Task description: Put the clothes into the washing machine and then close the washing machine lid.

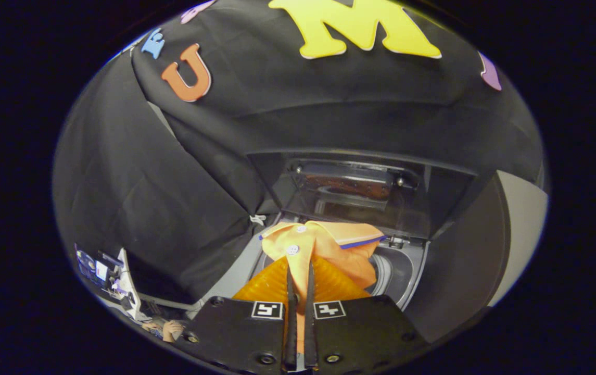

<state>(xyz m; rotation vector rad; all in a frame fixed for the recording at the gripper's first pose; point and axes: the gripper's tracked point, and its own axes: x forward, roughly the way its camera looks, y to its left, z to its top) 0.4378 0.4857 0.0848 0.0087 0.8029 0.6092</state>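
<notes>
Gripper (pixel 300 271) at bottom centre of frame, jaws nearly together, pinching an orange shirt (pixel 324 247) by a fold of fabric between the fingers. Shirt bunches just ahead of the fingertips, collar and white buttons (pixel 292 250) showing, hanging over the washing machine (pixel 407 271) opening. Machine lid (pixel 360 192) stands raised behind it, centre frame. A person's hand (pixel 173 328) shows at lower left

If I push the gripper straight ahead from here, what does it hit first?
The gripper is shut on the orange shirt, which hangs over the open washer drum. Straight on, the shirt would probably meet the raised lid first, though depth is hard to judge.
</notes>
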